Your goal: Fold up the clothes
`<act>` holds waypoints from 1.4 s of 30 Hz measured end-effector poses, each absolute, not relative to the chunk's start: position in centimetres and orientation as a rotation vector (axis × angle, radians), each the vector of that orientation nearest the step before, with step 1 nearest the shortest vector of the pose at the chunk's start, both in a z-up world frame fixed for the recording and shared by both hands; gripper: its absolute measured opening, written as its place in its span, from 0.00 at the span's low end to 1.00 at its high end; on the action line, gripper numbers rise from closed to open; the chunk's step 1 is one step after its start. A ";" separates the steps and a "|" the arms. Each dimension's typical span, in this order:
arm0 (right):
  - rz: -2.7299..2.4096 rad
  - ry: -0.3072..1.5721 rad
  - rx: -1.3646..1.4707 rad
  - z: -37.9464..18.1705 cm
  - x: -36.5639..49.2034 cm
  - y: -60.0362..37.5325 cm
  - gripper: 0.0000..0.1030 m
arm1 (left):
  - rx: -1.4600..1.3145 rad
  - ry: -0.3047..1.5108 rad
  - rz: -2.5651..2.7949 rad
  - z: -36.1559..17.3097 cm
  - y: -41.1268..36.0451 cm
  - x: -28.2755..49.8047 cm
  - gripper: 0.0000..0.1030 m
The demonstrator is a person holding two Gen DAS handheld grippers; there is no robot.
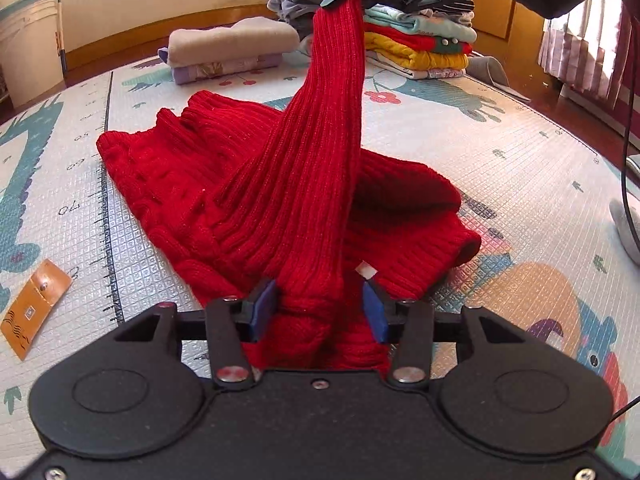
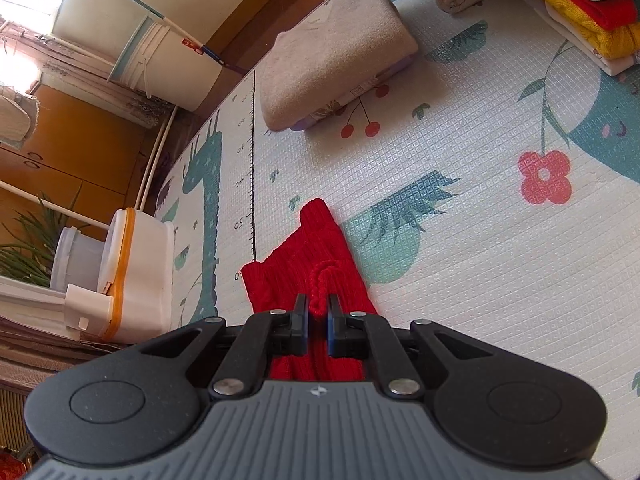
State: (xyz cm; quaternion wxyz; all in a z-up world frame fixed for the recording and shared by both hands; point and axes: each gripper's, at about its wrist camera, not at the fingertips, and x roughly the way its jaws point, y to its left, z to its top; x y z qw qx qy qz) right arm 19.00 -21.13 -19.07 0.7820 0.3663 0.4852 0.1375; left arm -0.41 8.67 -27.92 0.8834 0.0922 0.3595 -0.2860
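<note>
Stacks of folded clothes (image 1: 416,36) wait behind while both hand-held grippers, left (image 1: 320,312) and right (image 2: 318,312), clamp the unfolded red sweater (image 1: 224,184).

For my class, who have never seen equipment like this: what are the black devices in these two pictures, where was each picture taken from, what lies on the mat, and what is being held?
Each black device is a hand-held two-finger gripper carrying a camera that looks along its fingers. One picture comes from the left gripper, the other from the right gripper. A red knitted sweater lies on a patterned play mat. The left gripper pinches bunched sweater near the mat; the right gripper holds one sleeve lifted high. Behind lie a folded beige towel and a stack of folded clothes.
</note>
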 end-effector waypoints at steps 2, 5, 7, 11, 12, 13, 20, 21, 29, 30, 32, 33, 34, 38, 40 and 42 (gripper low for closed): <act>0.308 1.047 0.778 -18.4 19.6 -20.0 0.10 | 0.184 0.746 -0.594 -27.9 8.9 -0.6 0.44; 0.326 1.047 0.757 -17.6 20.7 -18.0 0.10 | 0.176 0.746 -0.589 -28.0 9.1 -1.0 0.44; 0.337 1.044 0.742 -17.3 21.5 -16.6 0.10 | 0.155 0.748 -0.585 -28.1 9.2 -1.1 0.44; 0.362 1.044 0.714 -16.9 23.0 -14.1 0.10 | 0.104 0.755 -0.585 -28.2 9.9 -1.0 0.44; 0.372 1.045 0.703 -16.8 23.3 -13.5 0.10 | 0.095 0.757 -0.586 -28.2 10.0 -1.0 0.44; 0.381 1.045 0.690 -16.7 23.6 -13.0 0.10 | 0.089 0.757 -0.585 -28.1 10.0 -1.0 0.44; 0.422 1.051 0.581 -16.7 25.8 -8.6 0.10 | 0.016 0.759 -0.590 -27.6 10.5 -1.1 0.44; 0.426 1.053 0.567 -16.7 26.1 -8.0 0.10 | 0.011 0.759 -0.595 -27.6 10.5 -1.2 0.44; 0.455 1.058 0.448 -17.7 28.9 -3.1 0.08 | -0.012 0.763 -0.624 -27.7 10.6 -1.1 0.44; 0.464 1.060 0.431 -17.8 29.2 -2.5 0.08 | -0.008 0.764 -0.624 -27.7 10.5 -1.1 0.44; 0.480 1.062 0.398 -18.1 29.6 -1.4 0.04 | 0.001 0.766 -0.623 -27.7 10.4 -1.2 0.44; 0.487 1.062 0.381 -18.2 29.8 -0.8 0.04 | -0.004 0.767 -0.623 -27.7 10.4 -1.1 0.44; 0.492 1.062 0.364 -18.4 30.0 -0.2 0.04 | -0.009 0.768 -0.622 -27.8 10.4 -1.1 0.44; 0.493 1.069 0.297 -19.5 30.7 1.2 0.04 | -0.080 0.786 -0.599 -28.0 11.1 -0.8 0.43; 0.520 1.084 0.252 -20.2 30.7 1.5 0.05 | -0.153 0.795 -0.589 -28.0 11.8 -0.5 0.43; 0.559 1.112 0.200 -21.0 30.6 1.6 0.07 | -0.226 0.806 -0.577 -28.2 12.4 -0.2 0.43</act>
